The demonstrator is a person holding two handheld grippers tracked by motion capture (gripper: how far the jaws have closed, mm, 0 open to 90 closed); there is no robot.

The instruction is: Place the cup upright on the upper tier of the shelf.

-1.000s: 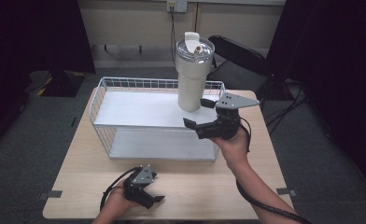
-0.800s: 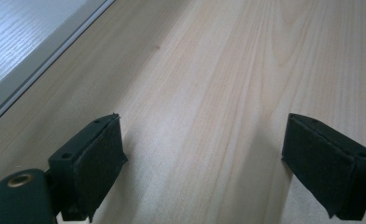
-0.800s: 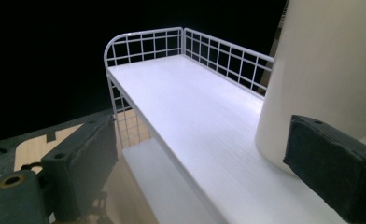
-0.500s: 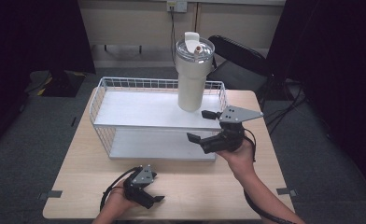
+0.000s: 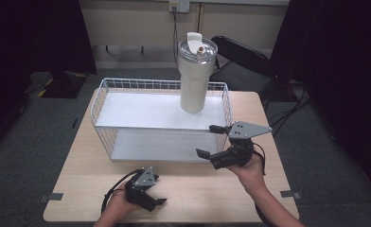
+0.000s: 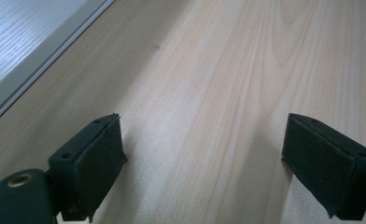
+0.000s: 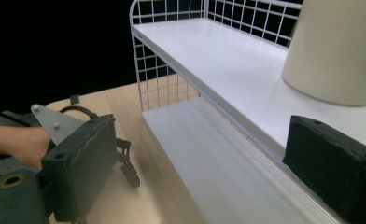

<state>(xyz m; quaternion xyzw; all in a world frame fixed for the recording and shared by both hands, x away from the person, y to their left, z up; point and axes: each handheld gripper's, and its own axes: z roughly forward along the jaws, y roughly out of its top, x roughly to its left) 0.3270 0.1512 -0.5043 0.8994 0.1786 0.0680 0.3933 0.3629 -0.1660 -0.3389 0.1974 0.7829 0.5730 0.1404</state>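
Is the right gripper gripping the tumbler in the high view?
No: the right gripper hangs open in front of the wire shelf, apart from the tumbler standing on the top board.

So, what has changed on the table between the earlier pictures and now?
The right gripper has drawn back from the tall cream tumbler with a clear lid, toward the person and lower, in front of the white wire two-level shelf; its jaws stand open and empty. The tumbler stayed upright on the top level. The left gripper stayed low over the light wooden table, open.
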